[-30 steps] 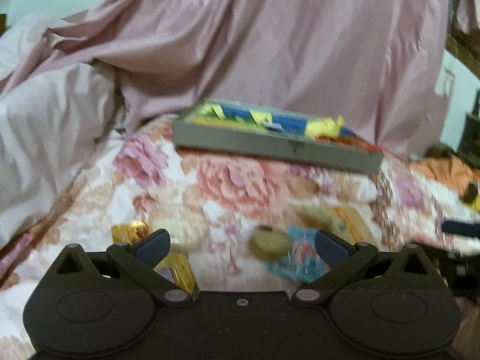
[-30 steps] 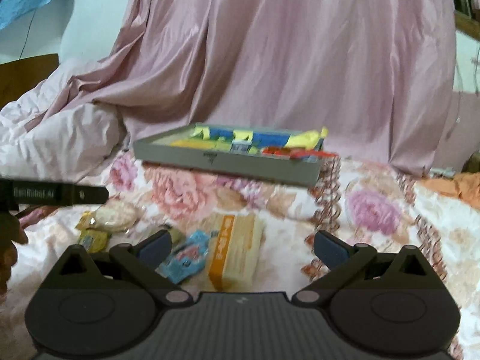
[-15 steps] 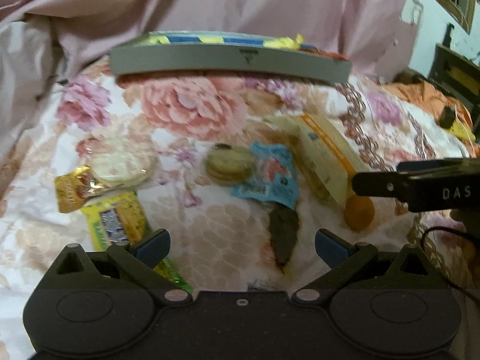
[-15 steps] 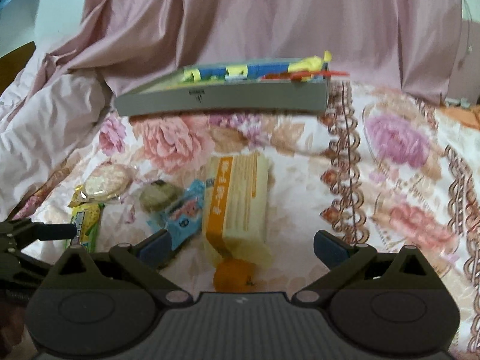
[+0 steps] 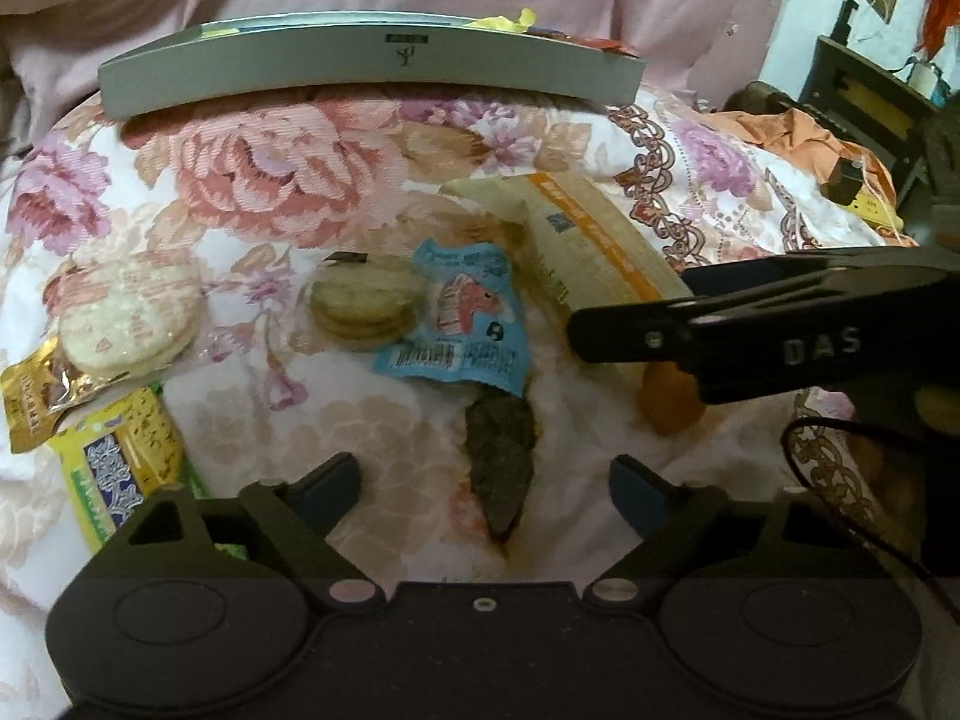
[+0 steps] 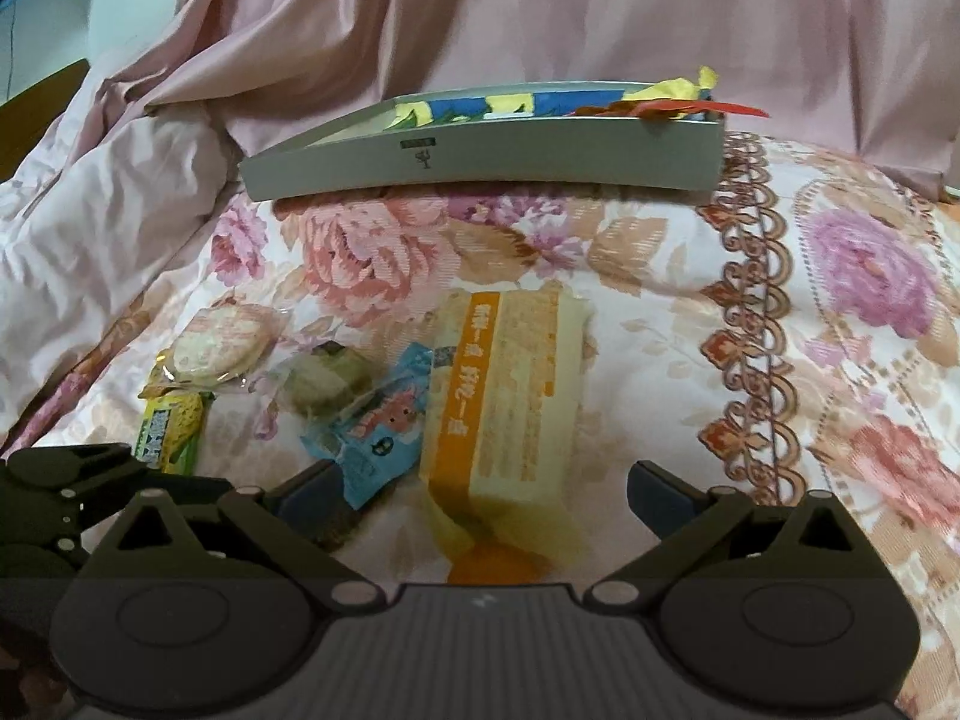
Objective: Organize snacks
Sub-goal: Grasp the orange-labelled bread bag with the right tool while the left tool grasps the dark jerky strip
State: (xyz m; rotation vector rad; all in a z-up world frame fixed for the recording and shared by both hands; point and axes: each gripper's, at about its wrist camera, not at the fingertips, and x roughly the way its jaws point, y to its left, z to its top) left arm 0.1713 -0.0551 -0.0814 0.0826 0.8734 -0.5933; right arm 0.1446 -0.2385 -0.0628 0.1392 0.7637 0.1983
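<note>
Loose snacks lie on a floral bedspread (image 5: 288, 180). My left gripper (image 5: 485, 483) is open and empty, low over a dark brown snack (image 5: 501, 468). Ahead lie a blue packet (image 5: 465, 318), a pack of greenish biscuits (image 5: 360, 303), white rice crackers (image 5: 129, 321), a gold packet (image 5: 36, 396) and a yellow-green packet (image 5: 117, 468). My right gripper (image 6: 485, 489) is open and empty over a long orange-striped pack (image 6: 510, 396) and an orange round snack (image 6: 498, 564). It reaches in from the right in the left wrist view (image 5: 750, 330). A grey tray (image 6: 480, 162) of wrapped snacks sits at the back.
Pink draped cloth (image 6: 540, 12) rises behind the tray and bunches on the left. Orange cloth (image 5: 798, 132) and dark furniture (image 5: 864, 102) stand at the far right. The left gripper's body shows at the left edge of the right wrist view (image 6: 60, 492).
Both grippers have tilted down and moved closer to the loose snacks. The right gripper now hangs over the striped pack, the left over the dark snack. Both stayed open.
</note>
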